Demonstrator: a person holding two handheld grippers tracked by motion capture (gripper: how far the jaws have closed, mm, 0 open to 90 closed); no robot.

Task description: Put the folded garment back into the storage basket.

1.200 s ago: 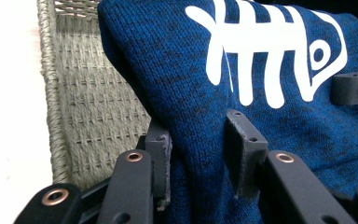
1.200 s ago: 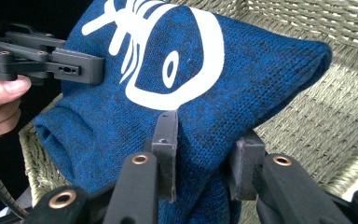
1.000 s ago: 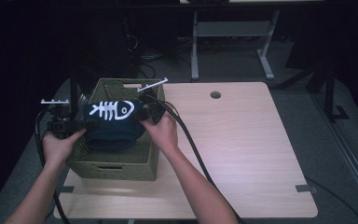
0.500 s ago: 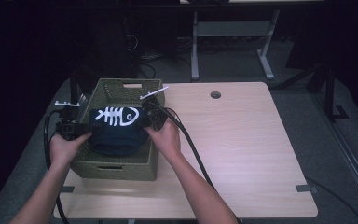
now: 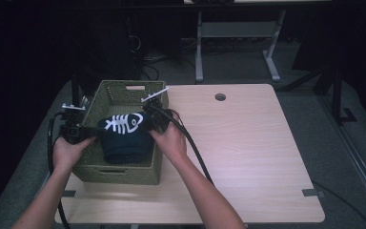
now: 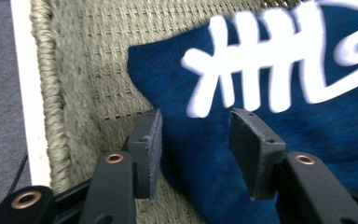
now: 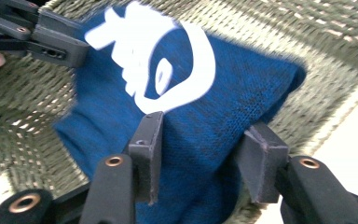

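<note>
Both tongs (image 6: 196,140) (image 7: 200,154), parted, flank the blue garment (image 5: 124,138) (inside the basket (image 5: 124,169)).

Wooden table (image 5: 248,157); green woven basket (image 5: 124,167) on left edge.

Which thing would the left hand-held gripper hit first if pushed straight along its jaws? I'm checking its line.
Probably the blue fish-skeleton cloth: it already lies between the open jaws of the left hand-held gripper. Behind it is the woven basket wall, though depth is unclear.
</note>
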